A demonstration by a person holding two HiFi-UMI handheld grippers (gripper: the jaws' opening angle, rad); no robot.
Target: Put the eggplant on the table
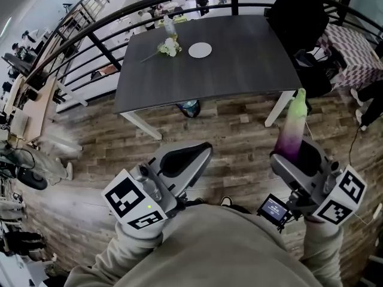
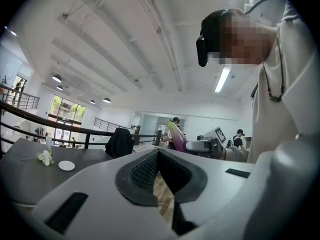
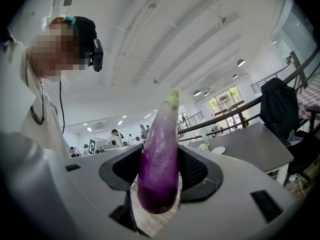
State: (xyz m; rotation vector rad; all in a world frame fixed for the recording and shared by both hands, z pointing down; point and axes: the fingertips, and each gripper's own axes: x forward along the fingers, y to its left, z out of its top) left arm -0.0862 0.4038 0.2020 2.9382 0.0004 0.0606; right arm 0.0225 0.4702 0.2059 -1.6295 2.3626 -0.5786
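Observation:
A long purple eggplant (image 1: 292,130) with a pale green top stands upright in my right gripper (image 1: 294,155), which is shut on its lower end. In the right gripper view the eggplant (image 3: 159,166) fills the gap between the dark pads (image 3: 200,171). The dark grey table (image 1: 239,64) lies ahead, beyond a strip of wooden floor, and shows at the right in the right gripper view (image 3: 250,146). My left gripper (image 1: 202,149) is level beside the right one, shut with nothing in it; its tips meet in its own view (image 2: 158,154). The eggplant (image 2: 176,134) also shows there, off to the right.
On the table's far left stand a white flower sprig (image 1: 168,47), a white round disc (image 1: 200,50) and a small bottle (image 1: 169,25). A black chair with a dark jacket (image 1: 298,14) stands at the table's right end. A black railing (image 1: 90,37) curves behind the table.

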